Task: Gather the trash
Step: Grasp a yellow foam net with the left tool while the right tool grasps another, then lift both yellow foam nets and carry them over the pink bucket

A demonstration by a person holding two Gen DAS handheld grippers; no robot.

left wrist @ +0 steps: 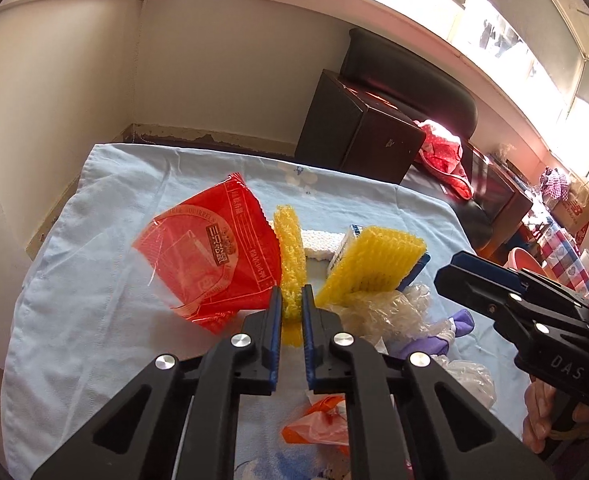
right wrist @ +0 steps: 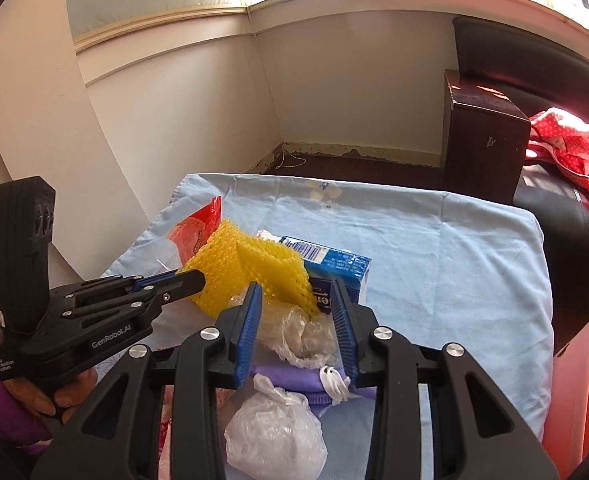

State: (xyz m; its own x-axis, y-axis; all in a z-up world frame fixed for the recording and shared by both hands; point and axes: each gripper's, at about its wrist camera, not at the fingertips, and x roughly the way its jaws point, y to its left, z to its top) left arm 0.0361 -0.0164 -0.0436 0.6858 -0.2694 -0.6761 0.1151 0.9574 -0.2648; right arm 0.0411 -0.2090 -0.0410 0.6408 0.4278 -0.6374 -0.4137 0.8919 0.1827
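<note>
1. Left wrist view: the left gripper (left wrist: 291,304) sat at lower centre of the frame, jaws narrowed onto the near end of a yellow foam net (left wrist: 290,248).
2. The net's long axis ran up the frame from the jaws, toward the far edge of the blue cloth (left wrist: 94,280), with its free end pointing away.
3. A red wrapper (left wrist: 214,256) lay just left of the net; a second yellow foam net (left wrist: 370,264) leaned against a blue carton (left wrist: 344,246) right of centre.
4. The right gripper (left wrist: 454,276) entered from the right edge; this view did not settle its state.
5. Right wrist view: the right gripper (right wrist: 296,308) at lower centre stood wide, holding nothing, its jaws to either side of a crumpled clear plastic film (right wrist: 298,332).
6. A knotted clear bag (right wrist: 274,436) lay at bottom centre, the carton (right wrist: 334,264) just beyond the film.
7. Handling judgement: the foam net looked light, soft and springy; a pinch at one end should hold, though the mesh would compress and flop.
8. The film looked slippery and feather-light; grip it across the bunched middle.
</note>
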